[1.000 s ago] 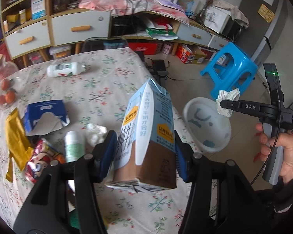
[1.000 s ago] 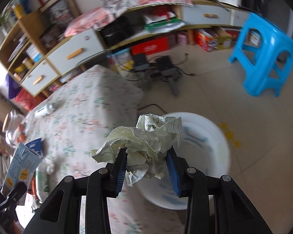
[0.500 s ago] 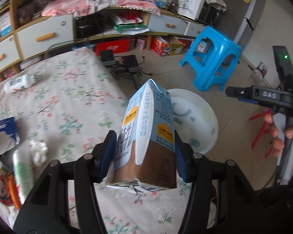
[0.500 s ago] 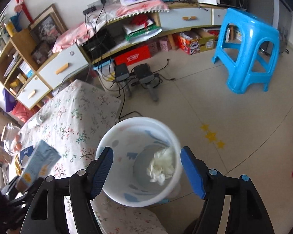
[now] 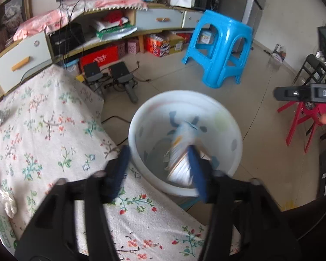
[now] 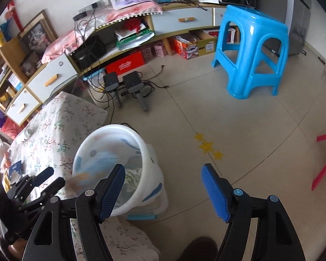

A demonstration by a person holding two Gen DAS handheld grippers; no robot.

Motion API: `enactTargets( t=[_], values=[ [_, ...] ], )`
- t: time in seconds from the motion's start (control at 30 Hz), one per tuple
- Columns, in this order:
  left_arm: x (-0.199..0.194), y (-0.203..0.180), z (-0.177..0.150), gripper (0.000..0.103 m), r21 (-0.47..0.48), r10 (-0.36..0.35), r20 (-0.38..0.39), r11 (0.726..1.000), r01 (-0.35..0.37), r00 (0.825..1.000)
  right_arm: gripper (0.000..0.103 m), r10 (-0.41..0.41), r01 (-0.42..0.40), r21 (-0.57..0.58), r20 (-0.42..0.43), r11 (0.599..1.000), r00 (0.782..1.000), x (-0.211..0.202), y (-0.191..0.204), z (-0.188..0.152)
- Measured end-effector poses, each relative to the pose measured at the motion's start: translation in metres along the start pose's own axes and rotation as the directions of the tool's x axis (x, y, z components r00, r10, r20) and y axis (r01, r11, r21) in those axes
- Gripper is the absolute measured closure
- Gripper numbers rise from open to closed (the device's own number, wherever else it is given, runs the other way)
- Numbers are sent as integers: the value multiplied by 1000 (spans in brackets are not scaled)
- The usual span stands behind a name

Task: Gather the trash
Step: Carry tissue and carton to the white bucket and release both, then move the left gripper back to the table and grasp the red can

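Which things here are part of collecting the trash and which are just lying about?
Job: milk carton dropping into the white bin, crumpled paper inside it, left gripper, right gripper.
Lying about: blue stool, red box, floor speakers.

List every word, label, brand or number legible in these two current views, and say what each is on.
"DAS": on the side of the right gripper in the left wrist view, cut off by the frame edge and partly blurred.
Milk carton in the white bin: print motion-blurred, unreadable.
Red box under the shelf: white logo, too small to read.
Snack cartons: print too small.
Nothing else is legible.
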State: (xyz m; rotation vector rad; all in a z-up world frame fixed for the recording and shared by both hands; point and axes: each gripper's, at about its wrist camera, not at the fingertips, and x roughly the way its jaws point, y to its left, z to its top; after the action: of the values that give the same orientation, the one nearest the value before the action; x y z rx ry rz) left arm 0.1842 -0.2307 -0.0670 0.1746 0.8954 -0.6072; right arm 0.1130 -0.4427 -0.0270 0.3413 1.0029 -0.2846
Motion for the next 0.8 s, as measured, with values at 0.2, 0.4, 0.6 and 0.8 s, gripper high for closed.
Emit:
enactTargets(
  t=[0.2, 0.4, 0.6, 0.8],
  values=[
    [3, 9, -4, 23, -66, 16, -51, 998, -19, 999, 29, -2, 2, -5, -2, 1000, 1000, -1, -4, -2],
    [-13, 17, -11, 14, -70, 117, -66, 990, -122, 991, 29, 0, 0, -27, -3, 1000, 1000, -2, 6, -3],
    [-42, 28, -18, 4, -64, 216, -51, 974, -219, 975, 28, 15, -15, -64, 0, 998, 1000, -8, 25, -4],
    [-77, 51, -30, 1, -91, 306, -56, 946, -310, 951, 22, 23, -24, -93, -10, 995, 1000, -10, 52, -8]
  ],
)
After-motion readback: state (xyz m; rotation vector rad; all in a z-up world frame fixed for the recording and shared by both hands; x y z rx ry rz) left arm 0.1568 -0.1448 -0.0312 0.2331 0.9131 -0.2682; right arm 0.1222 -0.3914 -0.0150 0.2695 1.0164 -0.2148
